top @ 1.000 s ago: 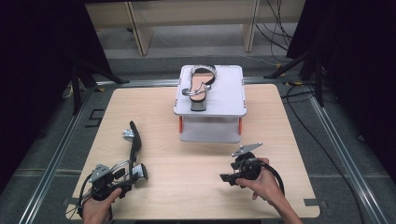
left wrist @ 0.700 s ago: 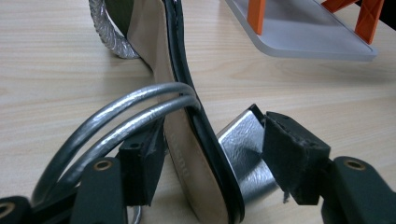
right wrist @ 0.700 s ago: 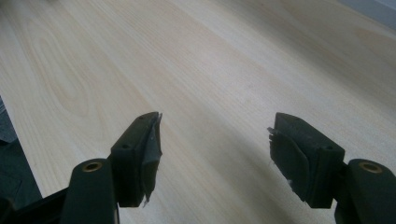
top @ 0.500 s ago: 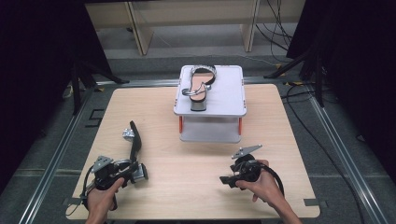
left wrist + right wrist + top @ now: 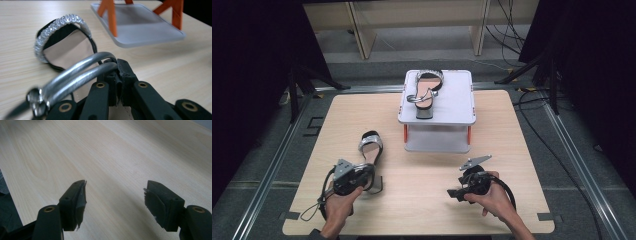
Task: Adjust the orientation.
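A black sandal (image 5: 371,145) with a glittery toe band lies on the wooden table (image 5: 422,200) at the front left. In the left gripper view its tan insole (image 5: 67,47) and silver ankle strap (image 5: 80,72) run up to the jaw tips. My left gripper (image 5: 371,179) (image 5: 117,72) has just been closing and is now shut on that strap. The matching sandal (image 5: 424,92) rests on top of a white stand (image 5: 457,102) at the back centre. My right gripper (image 5: 455,192) (image 5: 115,195) hovers over bare wood at the front right, open with nothing between its jaws.
The stand has orange legs and a lower white plate (image 5: 147,27) close beyond the held sandal. A metal frame rail (image 5: 272,165) runs along the table's left side. Cables (image 5: 532,115) lie on the floor at the right.
The left gripper has moved right to the sandal and closed on its strap. The sandal has shifted right and turned from lying on its side. The right hand has kept still.
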`<state>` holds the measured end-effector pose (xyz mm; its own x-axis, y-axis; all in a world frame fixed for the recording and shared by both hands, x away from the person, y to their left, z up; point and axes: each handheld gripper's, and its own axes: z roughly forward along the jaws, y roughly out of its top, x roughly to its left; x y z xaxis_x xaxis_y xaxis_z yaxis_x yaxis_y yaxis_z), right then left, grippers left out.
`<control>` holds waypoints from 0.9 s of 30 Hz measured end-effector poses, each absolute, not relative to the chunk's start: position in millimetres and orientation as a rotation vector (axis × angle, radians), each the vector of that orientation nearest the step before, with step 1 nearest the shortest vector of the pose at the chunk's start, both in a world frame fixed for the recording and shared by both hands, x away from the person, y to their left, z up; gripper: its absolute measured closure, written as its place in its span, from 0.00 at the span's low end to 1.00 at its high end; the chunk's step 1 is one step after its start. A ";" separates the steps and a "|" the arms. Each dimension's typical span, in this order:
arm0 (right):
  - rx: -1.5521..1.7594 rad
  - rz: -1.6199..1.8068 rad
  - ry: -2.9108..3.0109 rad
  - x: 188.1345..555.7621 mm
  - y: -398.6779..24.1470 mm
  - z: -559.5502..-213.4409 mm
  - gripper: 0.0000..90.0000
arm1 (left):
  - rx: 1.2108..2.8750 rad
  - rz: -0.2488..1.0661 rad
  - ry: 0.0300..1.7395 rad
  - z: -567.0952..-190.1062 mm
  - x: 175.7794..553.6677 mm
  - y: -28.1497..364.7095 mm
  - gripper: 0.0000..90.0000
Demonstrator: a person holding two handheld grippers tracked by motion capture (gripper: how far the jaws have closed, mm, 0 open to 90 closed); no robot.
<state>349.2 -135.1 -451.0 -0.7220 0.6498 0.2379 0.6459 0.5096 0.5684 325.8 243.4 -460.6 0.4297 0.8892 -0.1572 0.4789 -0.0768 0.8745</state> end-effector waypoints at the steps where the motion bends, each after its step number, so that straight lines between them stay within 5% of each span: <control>1: 1.162 1.033 2.720 349.8 -135.5 -451.2 0.37 | 1.738 0.516 1.183 -462.6 326.6 236.8 0.96; 12: 1.123 1.031 2.734 350.9 -136.9 -452.8 0.37 | 1.864 0.405 1.053 -463.3 314.0 178.9 0.96; 13: 1.140 1.027 2.729 350.0 -136.3 -452.8 0.37 | 1.855 0.380 1.041 -463.8 313.0 175.9 0.93; 16: 1.137 1.027 2.739 349.0 -131.7 -454.1 0.37 | 1.942 0.380 1.002 -457.3 306.6 171.9 0.61; 27: 1.030 1.093 2.771 346.7 -93.5 -444.9 0.40 | 1.905 0.385 1.040 -449.1 253.3 223.0 0.41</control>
